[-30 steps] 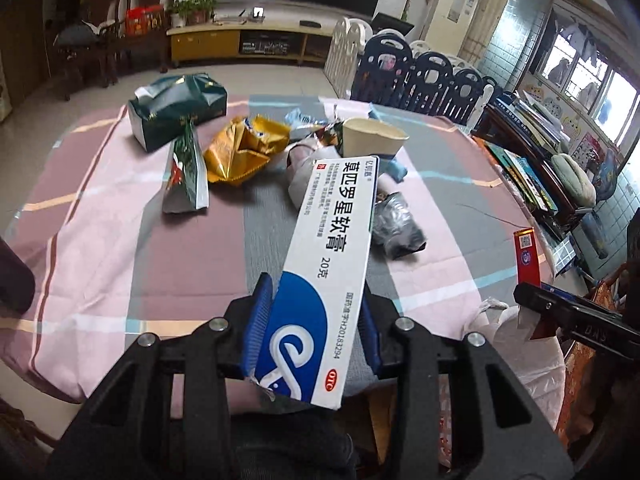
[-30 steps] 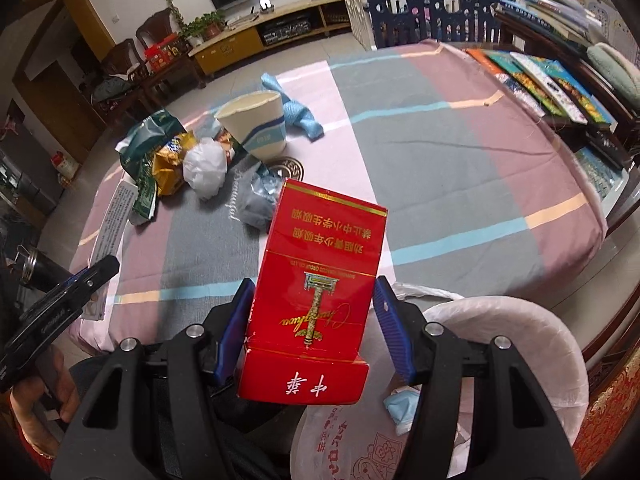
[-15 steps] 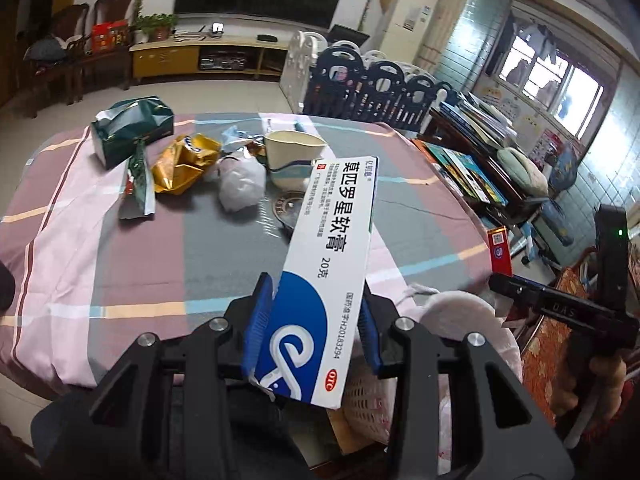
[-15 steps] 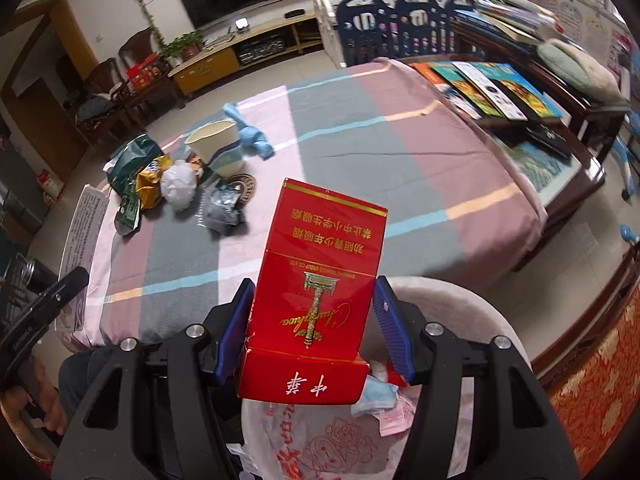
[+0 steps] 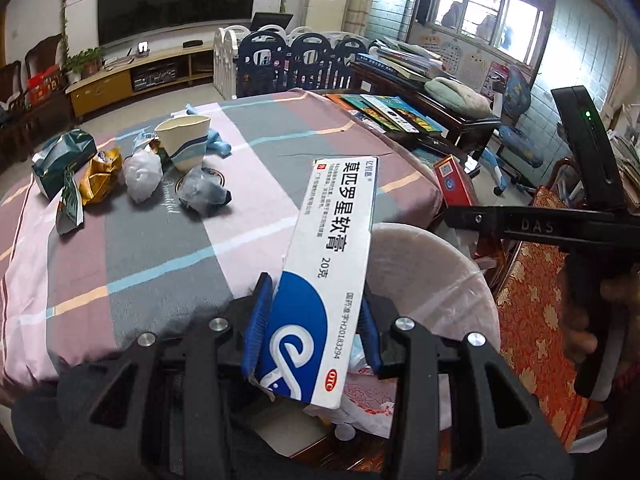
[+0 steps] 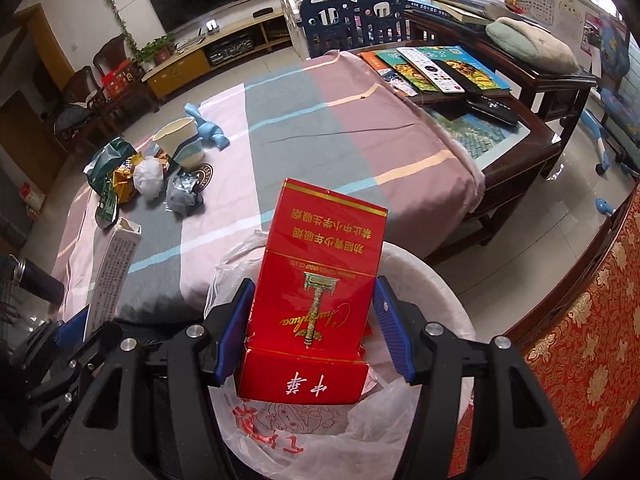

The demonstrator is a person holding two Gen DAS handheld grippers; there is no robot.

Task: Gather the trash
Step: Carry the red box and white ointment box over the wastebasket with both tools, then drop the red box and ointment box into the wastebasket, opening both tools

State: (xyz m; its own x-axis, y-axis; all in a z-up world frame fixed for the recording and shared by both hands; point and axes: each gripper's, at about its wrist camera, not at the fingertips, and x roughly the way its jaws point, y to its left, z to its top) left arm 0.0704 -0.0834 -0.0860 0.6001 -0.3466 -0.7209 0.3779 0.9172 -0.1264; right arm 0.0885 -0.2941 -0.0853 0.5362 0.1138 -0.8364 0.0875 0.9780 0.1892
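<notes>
red carton (image 6: 316,304) between right gripper (image 6: 314,332) pads

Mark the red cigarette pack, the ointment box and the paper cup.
red cigarette pack (image 6: 320,280), right wrist view, front face.
ointment box (image 5: 332,248), left wrist view, printed white face.
paper cup (image 5: 186,144), left wrist view, outer wall.

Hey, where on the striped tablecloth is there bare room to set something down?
The striped tablecloth is bare across its right half, from the cream paper cup to the edge by the dark wooden side table. It is crowded at the left: green foil bag, white crumpled wad, grey crumpled wrapper.
</notes>
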